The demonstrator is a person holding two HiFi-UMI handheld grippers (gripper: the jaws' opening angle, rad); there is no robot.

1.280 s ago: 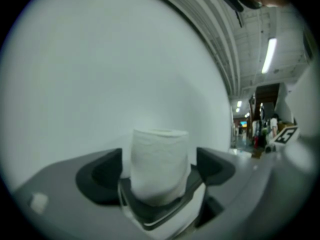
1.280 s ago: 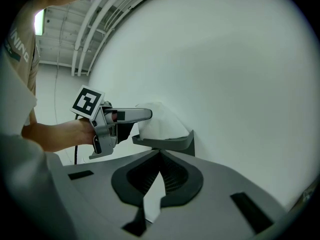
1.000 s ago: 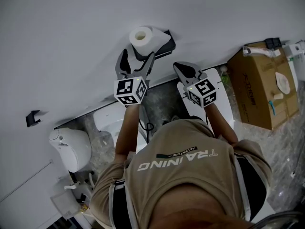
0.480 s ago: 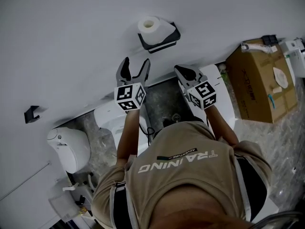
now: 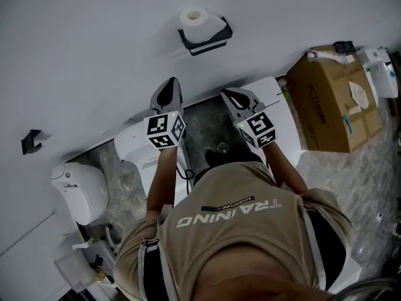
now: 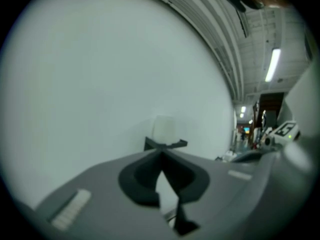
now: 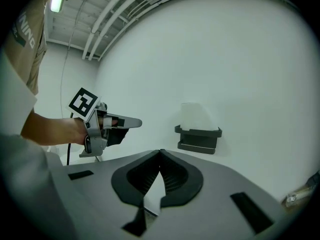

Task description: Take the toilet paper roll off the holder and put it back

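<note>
White toilet paper roll [image 5: 195,21] upright in dark holder [image 5: 208,42]; left claw [image 5: 171,85] just clenched empty; right claw [image 5: 228,95] clenched.

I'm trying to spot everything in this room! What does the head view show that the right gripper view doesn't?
Only the head view: the white toilet, a black wall hook and the marker cube on the right gripper. Only the right gripper view: the ceiling light and pipes overhead. Both: the toilet paper roll sitting in its dark holder on the wall, and the left gripper, whose jaws have just closed with nothing between them.
</note>
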